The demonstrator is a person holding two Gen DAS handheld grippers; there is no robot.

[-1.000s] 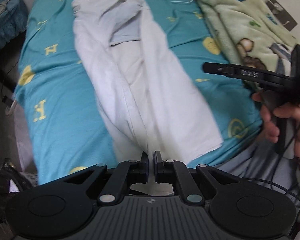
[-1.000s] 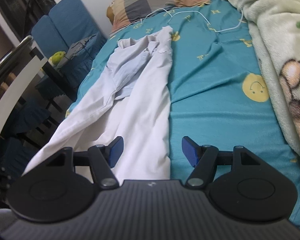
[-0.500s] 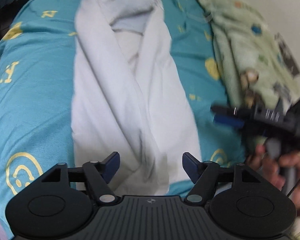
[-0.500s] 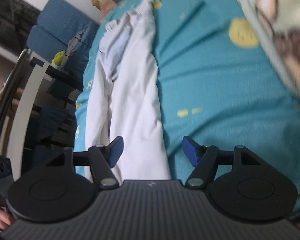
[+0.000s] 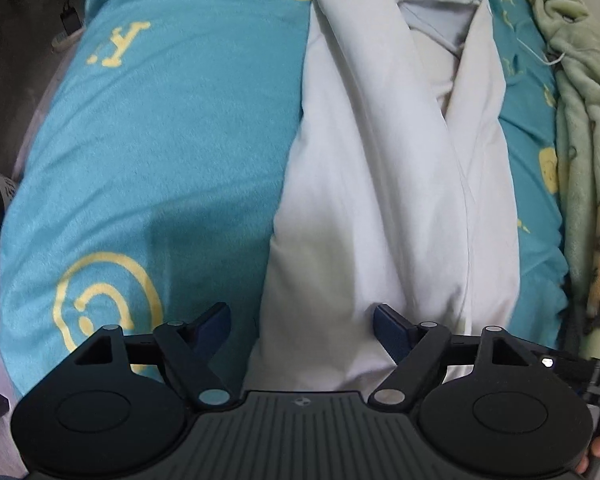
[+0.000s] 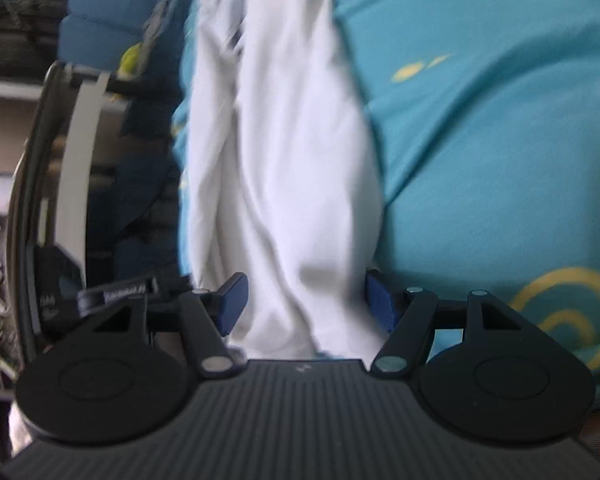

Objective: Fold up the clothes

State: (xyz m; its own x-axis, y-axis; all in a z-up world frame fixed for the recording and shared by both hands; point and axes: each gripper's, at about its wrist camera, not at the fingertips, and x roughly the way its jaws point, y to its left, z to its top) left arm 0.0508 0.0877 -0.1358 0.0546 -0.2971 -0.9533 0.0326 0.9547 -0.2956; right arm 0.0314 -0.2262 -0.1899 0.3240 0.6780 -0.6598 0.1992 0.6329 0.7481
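The long white cotton garment [image 5: 384, 184] lies lengthwise on the bed, folded in on itself into a narrow strip, and it runs straight away from both pairs of your fingers. Its near hem sits right at the bed's front edge. At its far end a pale blue-grey inner layer [image 5: 444, 20] shows between the two white flaps.

Your left gripper [image 5: 302, 326] is spread wide — its blue-padded fingers [image 5: 216, 326] hold nothing. The left edge of the garment's hem lies between them; the left finger is over bare sheet, the right finger over white cloth. Whether the pads touch the fabric, you cannot tell.

Your right gripper [image 6: 304, 304] is spread just as wide, also empty. Its fingers [image 6: 380, 300] straddle the hem's right part, with the right finger at the cloth's right border. This view is blurred.

Under the garment is the teal bed sheet printed with yellow smiley faces and letters [image 5: 152, 140]; one smiley lies just ahead of your left gripper's left finger, another just beyond your right gripper's right finger. Right of the left gripper's fingers, well apart, a pale green fleece blanket with cartoon bears [image 5: 588, 152] runs along the bed. Left of the right gripper's fingers, off the bed, stands a blue upholstered chair [image 6: 112, 12].
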